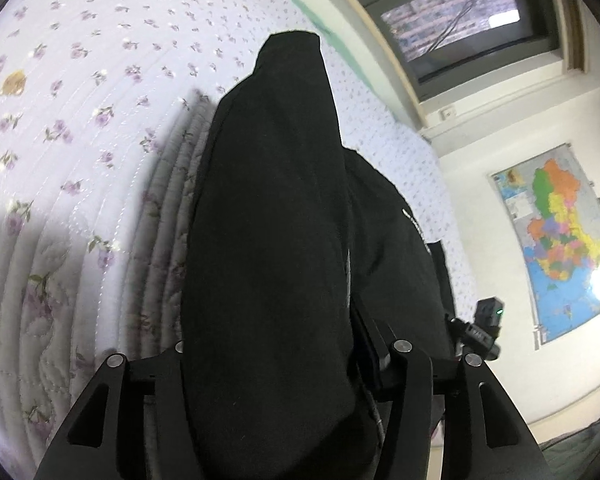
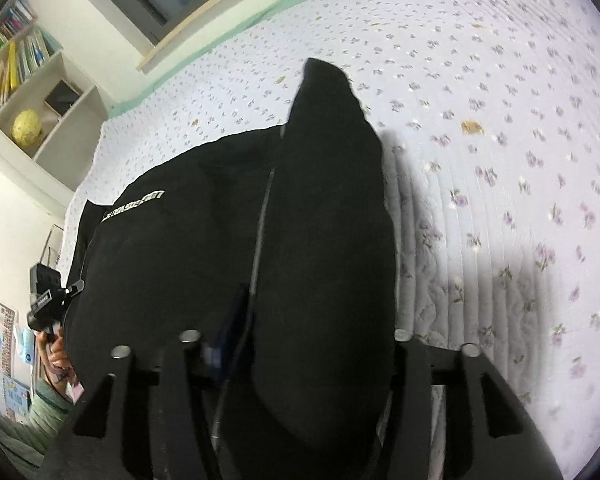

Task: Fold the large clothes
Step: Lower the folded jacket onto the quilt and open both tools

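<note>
A large black garment point(image 1: 268, 240) with a small white logo hangs lifted above a floral quilted bed point(image 1: 80, 120). In the left wrist view it drapes over the left gripper point(image 1: 276, 360) and hides the fingertips; the jaws seem shut on the cloth. In the right wrist view the same garment point(image 2: 320, 240) covers the right gripper point(image 2: 300, 360), which also seems shut on it. A zipper line runs down the cloth. The other gripper shows at the frame edge in each view point(image 1: 486, 328) point(image 2: 46, 304).
The bed spreads far on both sides. A window point(image 1: 460, 20) and wall map point(image 1: 560, 240) stand beyond the bed. A bookshelf point(image 2: 32, 92) with a yellow ball is at the left in the right wrist view. The person's hand point(image 2: 58, 356) holds the other gripper.
</note>
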### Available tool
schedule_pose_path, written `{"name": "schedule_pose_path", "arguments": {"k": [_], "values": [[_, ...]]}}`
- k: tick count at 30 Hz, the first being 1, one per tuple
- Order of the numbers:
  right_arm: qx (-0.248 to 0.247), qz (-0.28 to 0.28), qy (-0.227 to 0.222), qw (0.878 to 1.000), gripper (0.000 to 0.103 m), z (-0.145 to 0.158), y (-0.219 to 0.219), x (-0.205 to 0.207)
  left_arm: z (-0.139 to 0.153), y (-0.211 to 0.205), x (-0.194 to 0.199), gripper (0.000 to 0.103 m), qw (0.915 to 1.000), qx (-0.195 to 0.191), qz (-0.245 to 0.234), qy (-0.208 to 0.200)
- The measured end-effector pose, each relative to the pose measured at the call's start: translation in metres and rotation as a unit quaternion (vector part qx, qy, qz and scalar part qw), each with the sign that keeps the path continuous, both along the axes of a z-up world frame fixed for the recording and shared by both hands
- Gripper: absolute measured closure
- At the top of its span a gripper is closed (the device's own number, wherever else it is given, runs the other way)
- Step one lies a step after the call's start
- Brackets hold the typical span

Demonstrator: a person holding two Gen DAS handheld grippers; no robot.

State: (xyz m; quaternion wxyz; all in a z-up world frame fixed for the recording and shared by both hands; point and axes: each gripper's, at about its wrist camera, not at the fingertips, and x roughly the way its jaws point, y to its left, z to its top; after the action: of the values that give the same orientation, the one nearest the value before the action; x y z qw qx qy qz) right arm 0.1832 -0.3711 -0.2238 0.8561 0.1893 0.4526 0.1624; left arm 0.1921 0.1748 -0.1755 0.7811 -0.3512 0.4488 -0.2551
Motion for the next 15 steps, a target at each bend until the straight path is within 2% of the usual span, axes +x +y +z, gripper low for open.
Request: {"name": "schedule_pose_path", "arguments": {"k": [3, 6, 9, 12, 14, 15], "values": [[0.004, -0.011, -0.022, 1.0, 0.043, 0.002, -0.009, -0.02, 0.007, 0.009, -0.015, 0.045, 0.9997, 0.009, 0.008, -0.022], [-0.034, -0.051, -0.049, 0.997, 0.037, 0.015, -0.02, -0.058, 0.024, 0.027, -0.05, 0.044, 0.9948, 0.076, 0.041, -0.054], [-0.052, -0.084, -0.08, 0.992, 0.037, 0.042, -0.026, -0.097, 0.05, 0.033, -0.082, 0.045, 0.9872, 0.12, 0.075, -0.074], [-0.052, -0.081, -0.108, 0.989, 0.036, 0.07, -0.008, -0.111, 0.084, 0.014, -0.099, 0.045, 0.9796, 0.152, 0.071, -0.111], [-0.063, -0.075, -0.101, 0.99, 0.033, 0.08, 0.02, -0.104, 0.11, -0.016, -0.106, 0.045, 0.9729, 0.17, 0.063, -0.144], [-0.069, -0.066, -0.091, 0.991, 0.033, 0.078, 0.035, -0.098, 0.112, -0.026, -0.106, 0.045, 0.9729, 0.171, 0.056, -0.145]]}}
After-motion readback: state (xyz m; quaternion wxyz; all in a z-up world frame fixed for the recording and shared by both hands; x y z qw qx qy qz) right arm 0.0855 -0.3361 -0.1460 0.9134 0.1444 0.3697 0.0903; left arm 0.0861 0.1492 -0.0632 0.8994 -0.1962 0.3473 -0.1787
